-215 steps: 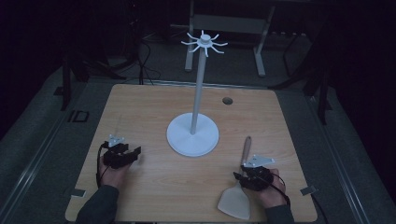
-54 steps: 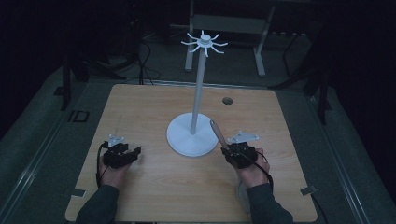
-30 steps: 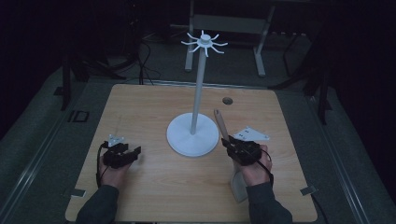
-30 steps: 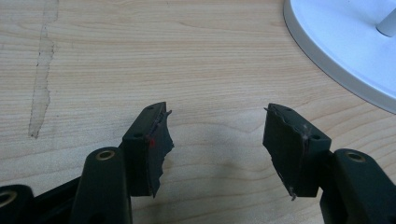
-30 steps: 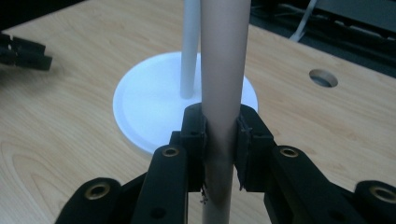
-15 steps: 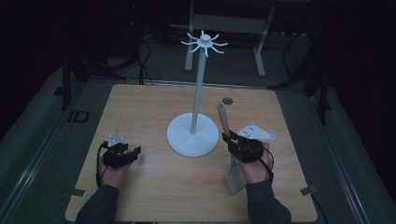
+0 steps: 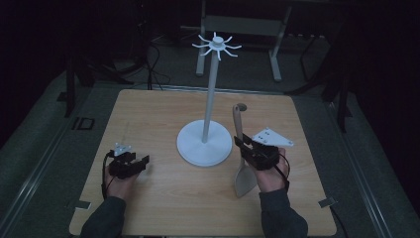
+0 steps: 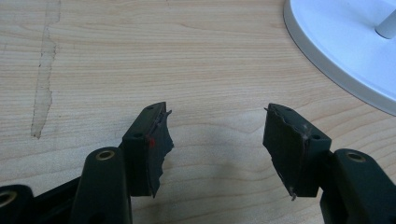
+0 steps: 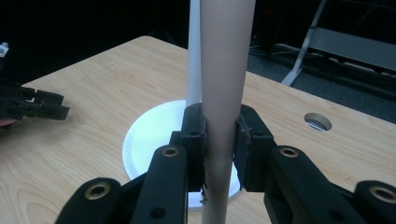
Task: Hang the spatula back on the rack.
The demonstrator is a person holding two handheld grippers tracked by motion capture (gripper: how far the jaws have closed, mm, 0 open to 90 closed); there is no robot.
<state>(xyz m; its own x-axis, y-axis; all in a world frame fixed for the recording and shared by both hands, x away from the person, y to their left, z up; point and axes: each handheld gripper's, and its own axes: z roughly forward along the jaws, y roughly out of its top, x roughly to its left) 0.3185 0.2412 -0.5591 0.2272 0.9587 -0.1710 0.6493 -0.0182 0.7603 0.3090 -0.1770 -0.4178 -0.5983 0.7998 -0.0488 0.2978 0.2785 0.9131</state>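
Spatula (image 7: pixel 241 148) clamped upright by right gripper (image 7: pixel 246 148) fingers beside white stand (image 7: pixel 204 144); left gripper (image 8: pixel 217 135) fingers spread, empty.

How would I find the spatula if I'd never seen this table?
Find the tall white stand on the wooden table. Just right of its round base, the right gripper clamps the spatula: a tan handle pointing up, with a pale flat blade below.

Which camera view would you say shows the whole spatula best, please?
The high view: the spatula shows whole, blade low, handle rising through the right gripper. The right gripper view shows its handle clamped close up. The left gripper view shows table.
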